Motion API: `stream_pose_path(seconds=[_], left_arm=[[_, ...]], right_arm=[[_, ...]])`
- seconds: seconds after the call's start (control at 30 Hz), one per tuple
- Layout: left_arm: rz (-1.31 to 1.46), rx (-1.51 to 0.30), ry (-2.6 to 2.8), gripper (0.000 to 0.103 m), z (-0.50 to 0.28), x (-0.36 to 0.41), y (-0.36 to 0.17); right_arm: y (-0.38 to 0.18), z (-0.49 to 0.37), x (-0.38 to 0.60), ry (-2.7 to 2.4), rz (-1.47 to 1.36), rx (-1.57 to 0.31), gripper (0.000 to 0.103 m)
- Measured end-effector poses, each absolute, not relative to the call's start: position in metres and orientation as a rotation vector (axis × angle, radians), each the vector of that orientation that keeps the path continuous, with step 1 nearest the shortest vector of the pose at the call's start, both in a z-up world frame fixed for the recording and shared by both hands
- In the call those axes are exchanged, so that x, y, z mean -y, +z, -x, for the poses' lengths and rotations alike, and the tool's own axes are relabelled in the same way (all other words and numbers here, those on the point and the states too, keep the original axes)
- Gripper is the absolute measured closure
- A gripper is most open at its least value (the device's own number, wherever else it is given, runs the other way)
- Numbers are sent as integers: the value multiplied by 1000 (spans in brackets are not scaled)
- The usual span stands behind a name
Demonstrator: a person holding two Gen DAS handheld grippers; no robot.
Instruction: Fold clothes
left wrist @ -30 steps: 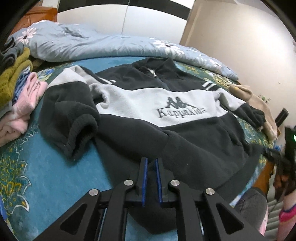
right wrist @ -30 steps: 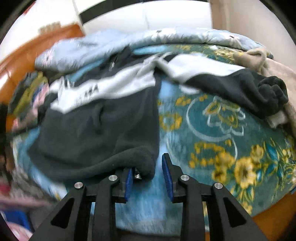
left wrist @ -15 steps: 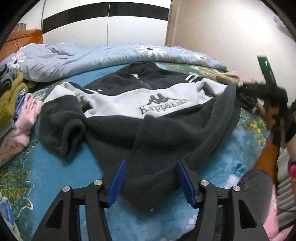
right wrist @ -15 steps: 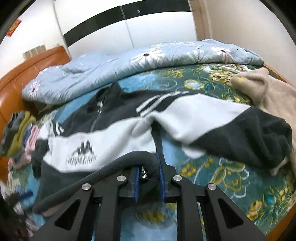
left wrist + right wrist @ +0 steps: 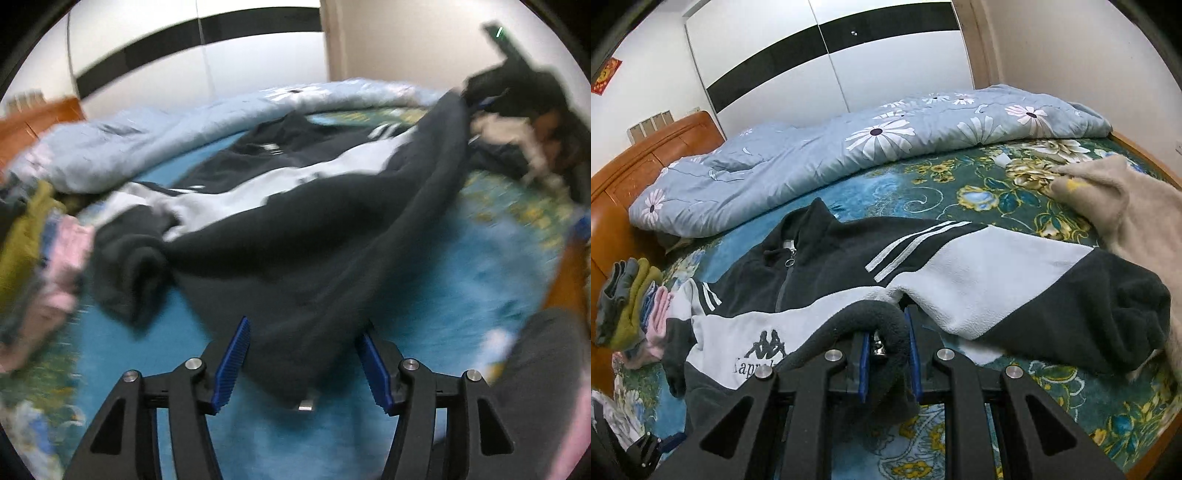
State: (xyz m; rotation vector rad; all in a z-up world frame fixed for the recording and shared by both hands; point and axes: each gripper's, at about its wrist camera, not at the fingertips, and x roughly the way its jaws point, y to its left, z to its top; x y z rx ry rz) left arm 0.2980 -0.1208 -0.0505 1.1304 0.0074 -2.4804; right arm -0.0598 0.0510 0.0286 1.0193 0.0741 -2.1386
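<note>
On the bed, the black-and-white sweatshirt is lying spread, its hem being lifted: the right gripper is pinching that hem, the left gripper is gaping wide around the other corner. Next, I'd judge, the left needs to clamp.

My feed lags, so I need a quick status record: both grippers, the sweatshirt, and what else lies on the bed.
left gripper: open, hem corner lying between its fingers, ungripped
right gripper: shut on the hem
sweatshirt: front up, right side of hem lifted
folded stack: beside the sweatshirt's left sleeve
beige garment: by the right sleeve
duvet: bunched beyond the collar
</note>
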Motion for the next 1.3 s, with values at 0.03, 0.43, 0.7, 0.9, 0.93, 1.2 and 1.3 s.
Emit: stream_pose_path(seconds=[0.03, 0.43, 0.7, 0.9, 0.93, 1.2, 1.3], left_arm=[[-1104, 3, -2464, 41, -301, 123, -50], [-1049, -369, -2326, 38, -321, 183, -59], [-1142, -431, -2311, 47, -320, 167, -73], [-1060, -328, -2306, 88, -332, 174, -42], [-1024, -296, -2306, 88, -336, 175, -30], [-988, -211, -2308, 90, -379, 192, 28], [-1100, -213, -2291, 89, -383, 185, -3]], right_arm=[[28, 60, -52, -2138, -1020, -76, 85], [19, 45, -67, -2127, -997, -146, 85], [-3, 46, -91, -2147, -1054, -177, 85], [2, 21, -104, -2131, -996, -209, 85], [8, 12, -107, -2126, -965, -215, 85], [39, -50, -128, -2077, -787, -295, 86], [18, -52, -130, -2050, -863, -328, 86]])
